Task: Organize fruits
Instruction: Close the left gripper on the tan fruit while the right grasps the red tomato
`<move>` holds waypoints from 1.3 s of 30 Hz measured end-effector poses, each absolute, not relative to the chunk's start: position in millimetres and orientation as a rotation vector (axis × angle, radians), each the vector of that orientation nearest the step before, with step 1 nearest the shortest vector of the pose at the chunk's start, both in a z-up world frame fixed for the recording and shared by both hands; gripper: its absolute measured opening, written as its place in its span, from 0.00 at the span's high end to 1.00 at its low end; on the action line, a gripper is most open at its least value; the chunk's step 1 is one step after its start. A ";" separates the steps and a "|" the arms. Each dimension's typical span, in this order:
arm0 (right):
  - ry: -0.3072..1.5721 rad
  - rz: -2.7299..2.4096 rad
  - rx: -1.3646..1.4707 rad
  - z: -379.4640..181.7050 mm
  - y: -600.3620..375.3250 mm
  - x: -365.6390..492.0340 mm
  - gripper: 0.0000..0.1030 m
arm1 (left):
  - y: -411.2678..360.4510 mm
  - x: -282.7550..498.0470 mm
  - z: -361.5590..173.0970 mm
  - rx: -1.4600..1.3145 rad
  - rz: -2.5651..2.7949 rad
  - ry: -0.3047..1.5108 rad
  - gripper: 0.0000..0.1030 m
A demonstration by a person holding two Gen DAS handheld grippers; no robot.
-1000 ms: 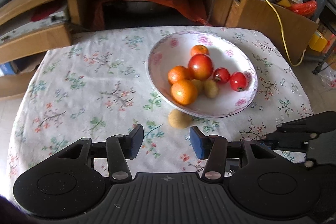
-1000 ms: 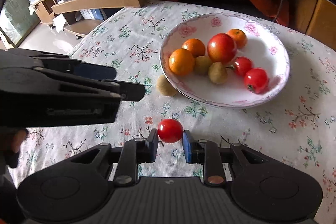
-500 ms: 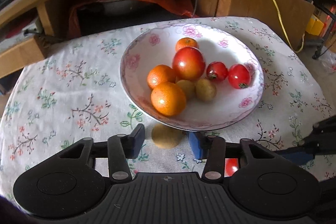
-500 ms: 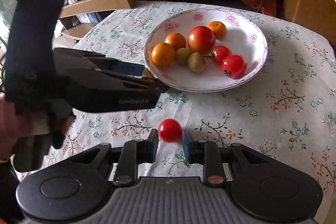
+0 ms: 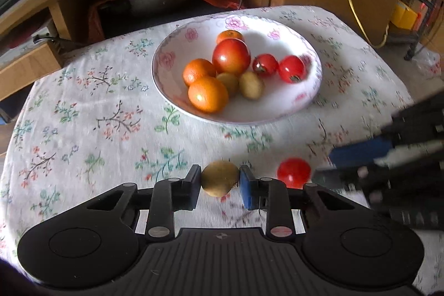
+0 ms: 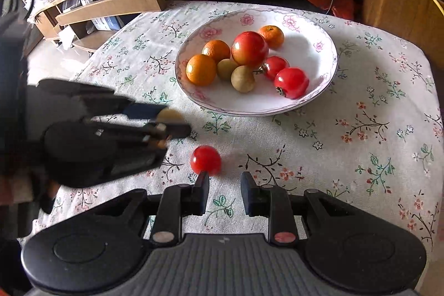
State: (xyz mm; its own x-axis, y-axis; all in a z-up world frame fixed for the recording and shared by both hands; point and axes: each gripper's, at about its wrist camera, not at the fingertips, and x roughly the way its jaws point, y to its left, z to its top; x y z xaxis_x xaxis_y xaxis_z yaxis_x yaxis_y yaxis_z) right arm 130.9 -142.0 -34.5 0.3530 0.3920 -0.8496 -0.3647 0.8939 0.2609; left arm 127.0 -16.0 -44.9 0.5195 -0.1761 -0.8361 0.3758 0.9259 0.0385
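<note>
The left tongs (image 5: 219,183) point down at the flowered cloth of the counter (image 5: 83,115) and their jaws are closing on a small brown fruit (image 5: 217,179) that sits on the cloth. The black pad touches its left side and the blue pad its right. In the right wrist view the same fruit (image 6: 170,114) peeks out pale between the blurred tips, near the front of the bowl but clear of it.

The right tongs (image 6: 224,182) are clenched to a narrow gap and grasp nothing; only cloth shows between the pads. A small red tomato (image 6: 205,159) lies loose on the cloth just past the tip of the left-hand finger and outside the gap — whether it touches that tip I cannot tell. From the left wrist view this tomato (image 5: 294,172) rests just right of the brown fruit, with the right tongs blurred beside it.

Further back stands a white bowl (image 5: 156,68) with pink flowers on its rim. It holds three oranges (image 5: 208,94), one large red tomato (image 5: 231,56), two small red tomatoes (image 5: 292,68) and two more brown fruits (image 5: 251,85), all bunched together toward its left side.

A person's hand shows dimly at the left edge of the right wrist view, behind the left tongs.
</note>
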 end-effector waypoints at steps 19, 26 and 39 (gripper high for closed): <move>1.113 0.513 0.053 -31.4 -127.9 143.0 0.60 | -7.2 90.1 -42.4 0.234 -0.357 1.013 0.59; 1.131 0.514 -0.001 -42.7 -117.0 145.6 0.60 | -10.6 85.9 -45.1 0.264 -0.375 1.015 0.56; 1.106 0.508 -0.036 -43.6 -113.1 143.7 0.72 | -11.3 84.7 -45.7 0.257 -0.372 1.020 0.61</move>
State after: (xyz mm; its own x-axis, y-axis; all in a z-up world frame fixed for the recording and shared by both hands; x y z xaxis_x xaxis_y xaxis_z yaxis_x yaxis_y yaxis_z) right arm 143.7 -113.1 -43.6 0.3465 0.3743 -0.8602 -0.4090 0.8855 0.2205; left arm 84.7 -11.3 -45.7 0.4694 -0.1817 -0.8641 0.4177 0.9079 0.0360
